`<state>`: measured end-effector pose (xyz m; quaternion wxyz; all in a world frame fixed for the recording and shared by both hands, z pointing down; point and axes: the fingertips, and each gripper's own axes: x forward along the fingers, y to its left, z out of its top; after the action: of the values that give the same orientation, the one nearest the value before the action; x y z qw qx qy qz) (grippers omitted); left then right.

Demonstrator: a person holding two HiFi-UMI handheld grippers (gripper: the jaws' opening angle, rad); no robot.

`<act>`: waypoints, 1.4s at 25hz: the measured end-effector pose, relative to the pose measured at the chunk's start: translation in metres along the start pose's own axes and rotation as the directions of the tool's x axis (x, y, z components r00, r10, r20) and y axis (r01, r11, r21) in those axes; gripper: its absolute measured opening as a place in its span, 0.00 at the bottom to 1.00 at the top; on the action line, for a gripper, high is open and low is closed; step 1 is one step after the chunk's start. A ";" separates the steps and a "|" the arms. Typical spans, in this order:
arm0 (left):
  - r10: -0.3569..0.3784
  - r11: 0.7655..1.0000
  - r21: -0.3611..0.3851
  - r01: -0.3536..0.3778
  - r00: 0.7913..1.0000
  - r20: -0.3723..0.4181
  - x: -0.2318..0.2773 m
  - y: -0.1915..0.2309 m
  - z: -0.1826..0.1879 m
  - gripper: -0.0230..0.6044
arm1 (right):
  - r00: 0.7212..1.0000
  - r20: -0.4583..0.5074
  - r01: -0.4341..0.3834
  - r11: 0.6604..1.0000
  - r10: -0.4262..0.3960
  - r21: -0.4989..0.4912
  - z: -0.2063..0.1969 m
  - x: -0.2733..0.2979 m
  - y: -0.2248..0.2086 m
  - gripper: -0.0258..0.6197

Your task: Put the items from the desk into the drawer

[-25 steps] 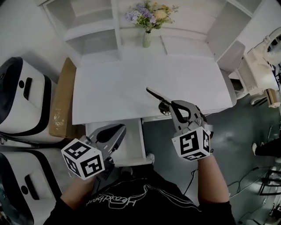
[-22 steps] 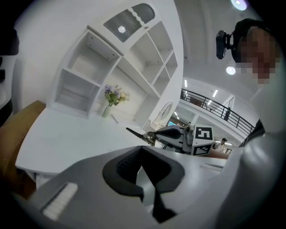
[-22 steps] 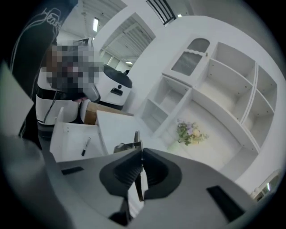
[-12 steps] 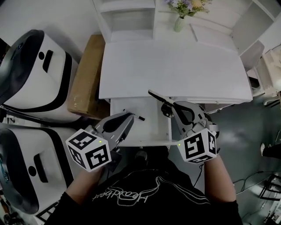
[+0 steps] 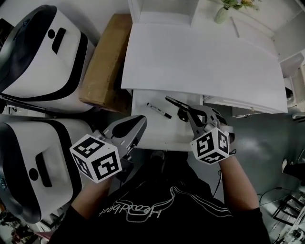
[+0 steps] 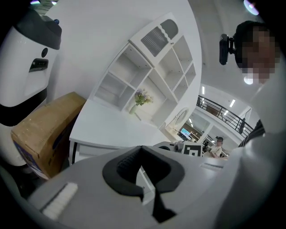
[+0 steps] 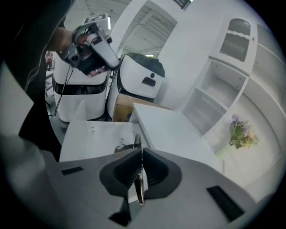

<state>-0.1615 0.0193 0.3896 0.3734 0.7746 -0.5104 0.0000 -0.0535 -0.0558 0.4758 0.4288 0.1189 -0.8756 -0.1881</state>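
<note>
The white drawer (image 5: pixel 152 136) stands pulled out under the white desk (image 5: pixel 200 62). A black marker (image 5: pixel 158 110) lies inside it near the back. My right gripper (image 5: pixel 189 114) hovers over the drawer's right half, shut on a thin dark metal tool (image 5: pixel 175 105) that sticks out toward the desk edge. In the right gripper view the tool's blade (image 7: pixel 140 183) stands edge-on between the pads of that gripper (image 7: pixel 139 154). My left gripper (image 5: pixel 137 127) is at the drawer's front left corner, shut with nothing in it, and in its own view the left gripper (image 6: pixel 142 150) points at the desk.
A cardboard box (image 5: pixel 106 62) lies left of the desk. Two large white-and-black machines (image 5: pixel 38 52) (image 5: pixel 33 162) stand further left. A vase of flowers (image 5: pixel 221 13) sits at the desk's back by the white shelving (image 6: pixel 147 76).
The head view has swung left and down, bringing the open drawer and marker into view. My right gripper has carried the tool from the desk's front edge to over the drawer.
</note>
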 end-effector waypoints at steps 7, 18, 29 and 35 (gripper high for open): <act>0.052 0.998 -0.035 -0.052 0.999 -0.013 -0.012 0.035 -0.012 0.05 | 0.992 -0.107 -0.075 0.995 0.067 -0.073 -0.024 0.073 0.029 0.06; 0.094 0.992 -0.082 -0.099 0.994 -0.063 -0.015 0.063 -0.036 0.05 | 0.976 -0.201 -0.116 0.982 0.084 -0.152 -0.056 0.155 0.056 0.06; 0.095 0.990 -0.101 -0.101 0.994 -0.062 -0.010 0.074 -0.045 0.05 | 0.941 -0.318 -0.204 0.944 0.116 -0.259 -0.092 0.179 0.088 0.06; 0.114 0.991 -0.071 -0.117 0.993 -0.041 -0.011 0.071 -0.049 0.05 | 0.927 -0.323 -0.251 0.954 0.188 -0.163 -0.098 0.177 0.096 0.23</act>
<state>-0.2037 0.0420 0.4619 0.4103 0.7294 -0.5471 0.0172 -0.0876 -0.0573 0.6973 0.5866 0.0031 -0.7832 -0.2060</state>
